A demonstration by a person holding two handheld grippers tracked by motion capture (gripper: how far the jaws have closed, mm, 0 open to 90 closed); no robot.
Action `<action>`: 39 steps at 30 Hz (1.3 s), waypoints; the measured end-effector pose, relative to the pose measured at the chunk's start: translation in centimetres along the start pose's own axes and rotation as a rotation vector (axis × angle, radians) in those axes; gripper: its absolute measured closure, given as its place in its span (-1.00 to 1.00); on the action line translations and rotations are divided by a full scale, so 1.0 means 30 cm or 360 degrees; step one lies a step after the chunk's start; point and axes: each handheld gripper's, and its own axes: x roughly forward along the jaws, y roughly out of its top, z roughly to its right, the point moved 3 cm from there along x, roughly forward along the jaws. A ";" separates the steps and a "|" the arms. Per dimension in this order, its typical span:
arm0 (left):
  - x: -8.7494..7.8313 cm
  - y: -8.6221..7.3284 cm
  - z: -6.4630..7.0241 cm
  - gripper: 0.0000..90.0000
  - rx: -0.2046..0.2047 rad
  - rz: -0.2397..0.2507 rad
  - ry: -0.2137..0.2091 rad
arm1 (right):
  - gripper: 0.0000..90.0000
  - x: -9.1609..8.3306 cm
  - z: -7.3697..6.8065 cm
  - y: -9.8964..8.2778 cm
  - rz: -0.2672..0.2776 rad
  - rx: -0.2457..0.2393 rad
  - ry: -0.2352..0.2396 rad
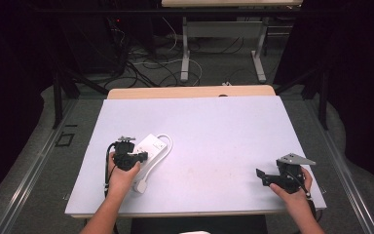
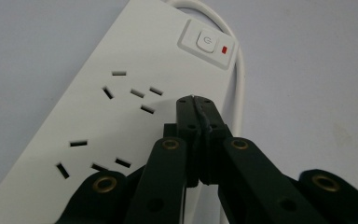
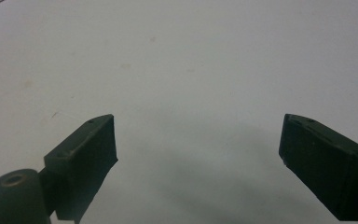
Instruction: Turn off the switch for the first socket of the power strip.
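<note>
So the room around it is sitting mostly dark, with a grey floor [image 1: 214, 68] running behind and a tangle of cables [image 1: 141, 63] lying by the white legs of another desk [image 1: 224, 29] at the back. The tabletop [image 1: 214, 131] is taking up most of the high view, a big flat pale sheet with a matte finish and a few faint smudges, with a strip of light wood showing along its far edge. No containers anywhere, just stuff lying flat on the surface. The white power strip [image 1: 148, 146] is lying on the left half of the tabletop, near the front, angled diagonally; it's smooth plastic, long and rectangular, with slotted sockets, a square power button [image 2: 205, 40] and a small red indicator beside it, and its white cord [image 1: 168, 144] is looping around the far end. The left tool [image 2: 196, 100] is hovering right over the strip with its black jaws pressed together, gripping nothing. The right tool [image 3: 198, 140] is sitting well apart at the front right, jaws spread wide over bare surface.
</note>
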 end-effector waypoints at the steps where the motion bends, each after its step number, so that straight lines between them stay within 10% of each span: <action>1: 0.001 0.000 0.000 1.00 -0.0001 0.0003 -0.0001 | -0.76 0.000 0.000 0.000 0.0000 0.0000 0.0000; 39: 0.008 -0.008 -0.001 1.00 -0.0011 0.0003 -0.0015 | -0.76 0.001 -0.001 0.000 0.0002 -0.0005 0.0011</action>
